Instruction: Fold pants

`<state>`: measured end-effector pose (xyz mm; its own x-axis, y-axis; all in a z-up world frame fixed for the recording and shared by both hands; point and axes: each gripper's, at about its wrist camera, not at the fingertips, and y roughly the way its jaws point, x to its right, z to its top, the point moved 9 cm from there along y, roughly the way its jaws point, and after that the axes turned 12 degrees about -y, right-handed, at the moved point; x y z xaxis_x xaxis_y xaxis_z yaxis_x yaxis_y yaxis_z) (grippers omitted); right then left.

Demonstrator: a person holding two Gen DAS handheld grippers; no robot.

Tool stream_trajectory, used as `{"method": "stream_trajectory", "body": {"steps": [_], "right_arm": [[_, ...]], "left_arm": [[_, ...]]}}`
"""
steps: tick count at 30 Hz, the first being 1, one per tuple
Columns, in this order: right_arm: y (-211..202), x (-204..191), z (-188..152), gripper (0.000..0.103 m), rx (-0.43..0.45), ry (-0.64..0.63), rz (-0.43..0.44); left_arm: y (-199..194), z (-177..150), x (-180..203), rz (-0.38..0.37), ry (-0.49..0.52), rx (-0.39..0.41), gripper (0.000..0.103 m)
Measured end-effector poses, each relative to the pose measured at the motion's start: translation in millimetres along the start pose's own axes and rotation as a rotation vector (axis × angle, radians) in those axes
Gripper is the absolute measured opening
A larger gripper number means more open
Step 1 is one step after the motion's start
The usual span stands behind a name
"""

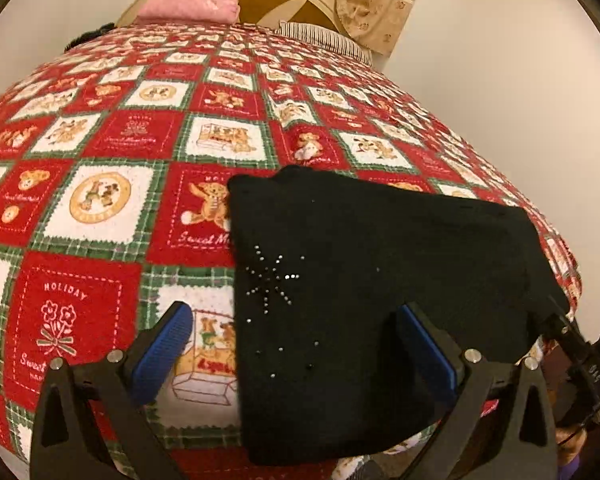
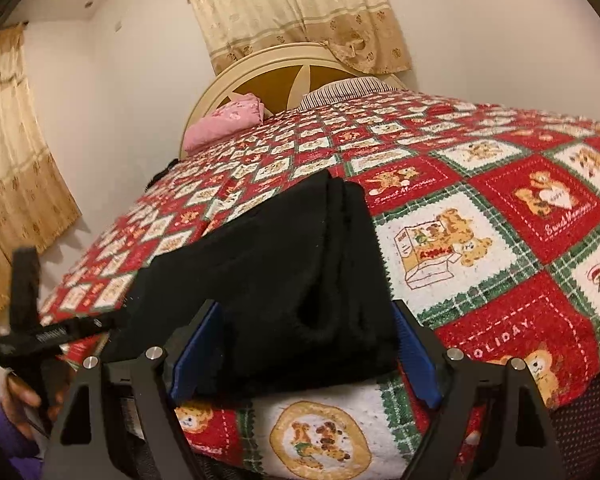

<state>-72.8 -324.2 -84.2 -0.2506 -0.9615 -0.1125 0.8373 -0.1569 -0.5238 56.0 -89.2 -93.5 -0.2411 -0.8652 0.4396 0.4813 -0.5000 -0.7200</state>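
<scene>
Now the folded black fleece pants [image 1: 380,280] lie on the red teddy-bear patchwork quilt [image 1: 100,200]. Left gripper [image 1: 296,354], jaws spread, straddles their near left edge. Right gripper [image 2: 306,356], also spread, brackets their near right end.

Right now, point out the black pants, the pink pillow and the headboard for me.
black pants [image 1: 380,264]: left wrist view, on the flat top layer of the folded stack.
pink pillow [image 2: 228,122]: right wrist view, on its front face.
headboard [image 2: 284,92]: right wrist view, on the brown inner panel.

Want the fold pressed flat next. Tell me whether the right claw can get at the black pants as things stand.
Probably yes. The right claw is open and the folded black pants lie right between its fingers at the near edge of the bed cover, with nothing in the way.
</scene>
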Motion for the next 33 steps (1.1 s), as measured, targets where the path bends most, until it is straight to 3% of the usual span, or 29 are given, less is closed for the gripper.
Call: {"method": "stream_trajectory", "body": {"steps": [5, 9, 13, 16, 21, 26, 33], "right_arm": [[0.5, -0.2, -1.2, 0.070, -0.022, -0.039, -0.046], [0.6, 2.1, -1.7, 0.065, -0.029, -0.037, -0.054], [-0.3, 2.0, -2.4, 0.059, -0.032, -0.050, -0.082], [-1.0, -4.0, -2.0, 0.046, -0.029, -0.067, -0.079], [-1.2, -11.8, -1.9, 0.042, -0.027, -0.114, -0.121], [-1.1, -9.7, -1.4, 0.042, -0.026, -0.095, -0.109], [-2.0, -8.7, -2.0, 0.042, -0.026, -0.108, -0.124]], "left_arm": [[4.7, -11.3, 20.5, -0.044, 0.020, -0.045, 0.103], [7.6, -15.6, 25.1, 0.020, 0.073, -0.022, 0.103], [7.4, -15.8, 24.7, 0.030, 0.058, -0.026, 0.103], [7.4, -17.0, 25.1, 0.049, 0.068, -0.021, 0.102], [2.6, -21.0, 39.3, 0.047, 0.132, -0.007, 0.075], [1.7, -21.0, 46.6, 0.027, 0.135, -0.014, 0.055], [2.0, -20.8, 48.8, 0.034, 0.145, -0.008, 0.050]]}}
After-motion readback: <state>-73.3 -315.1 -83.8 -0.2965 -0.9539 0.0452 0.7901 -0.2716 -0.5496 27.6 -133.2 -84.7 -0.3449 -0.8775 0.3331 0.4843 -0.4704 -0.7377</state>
